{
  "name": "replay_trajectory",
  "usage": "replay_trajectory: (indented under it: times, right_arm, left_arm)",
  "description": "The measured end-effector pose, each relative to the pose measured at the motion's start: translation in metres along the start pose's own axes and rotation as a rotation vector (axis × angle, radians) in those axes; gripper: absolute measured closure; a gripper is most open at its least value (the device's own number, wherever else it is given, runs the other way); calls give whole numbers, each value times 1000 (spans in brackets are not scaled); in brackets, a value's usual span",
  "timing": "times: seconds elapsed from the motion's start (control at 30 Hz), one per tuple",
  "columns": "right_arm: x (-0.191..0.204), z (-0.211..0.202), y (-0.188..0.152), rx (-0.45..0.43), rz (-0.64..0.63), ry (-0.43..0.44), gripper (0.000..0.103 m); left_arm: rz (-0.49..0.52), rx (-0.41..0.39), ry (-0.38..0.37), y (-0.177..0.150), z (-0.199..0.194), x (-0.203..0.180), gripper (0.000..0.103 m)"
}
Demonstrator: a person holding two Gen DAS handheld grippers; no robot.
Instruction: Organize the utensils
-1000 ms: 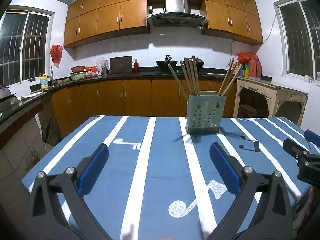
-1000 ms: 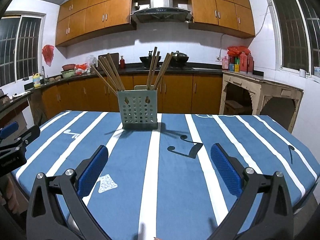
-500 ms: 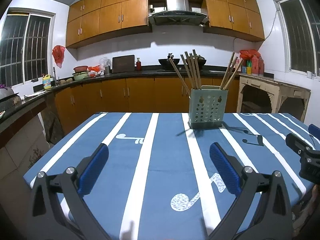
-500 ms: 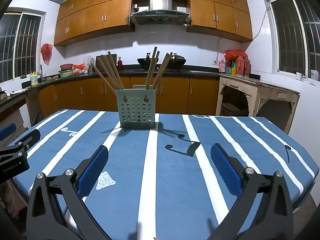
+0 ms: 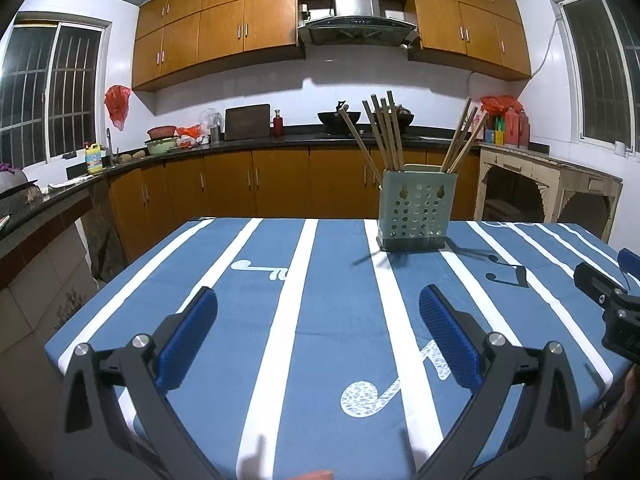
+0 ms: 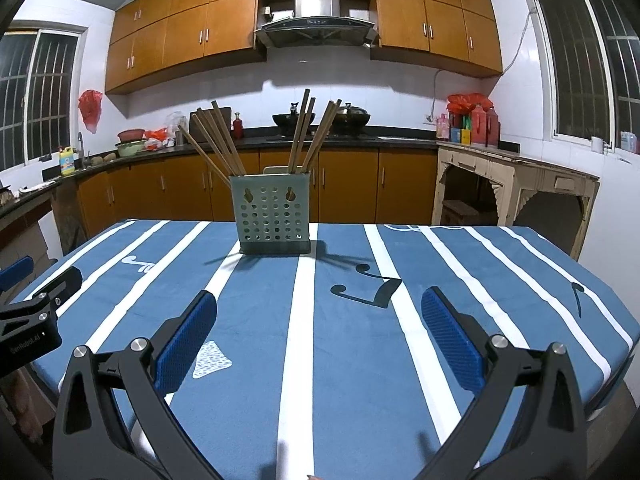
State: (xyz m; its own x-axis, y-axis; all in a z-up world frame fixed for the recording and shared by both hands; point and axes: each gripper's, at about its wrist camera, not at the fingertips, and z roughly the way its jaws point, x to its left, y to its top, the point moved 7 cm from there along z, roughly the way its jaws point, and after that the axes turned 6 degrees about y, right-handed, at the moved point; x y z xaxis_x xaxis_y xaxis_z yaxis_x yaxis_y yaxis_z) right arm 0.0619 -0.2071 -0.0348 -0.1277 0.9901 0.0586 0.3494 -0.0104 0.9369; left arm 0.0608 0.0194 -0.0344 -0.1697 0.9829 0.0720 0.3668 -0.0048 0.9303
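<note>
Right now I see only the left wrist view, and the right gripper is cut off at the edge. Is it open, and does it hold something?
Observer: The right gripper is open, with nothing between its blue pads.
Operator: Where is the chopstick holder from its side?
Observer: The holder stands ahead of it, slightly left of the middle, on the striped tablecloth.
Operator: What is at the right side of the table?
Observer: A small dark note is printed on the cloth near that edge.
</note>
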Motion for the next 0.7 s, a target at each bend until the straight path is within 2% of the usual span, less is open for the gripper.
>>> replay_trajectory:
  times: [0.7]
  right_arm:
    - [-2, 2, -2, 9, 2, 2, 2]
  left_arm:
    - [0, 10, -9, -4, 2, -2, 4]
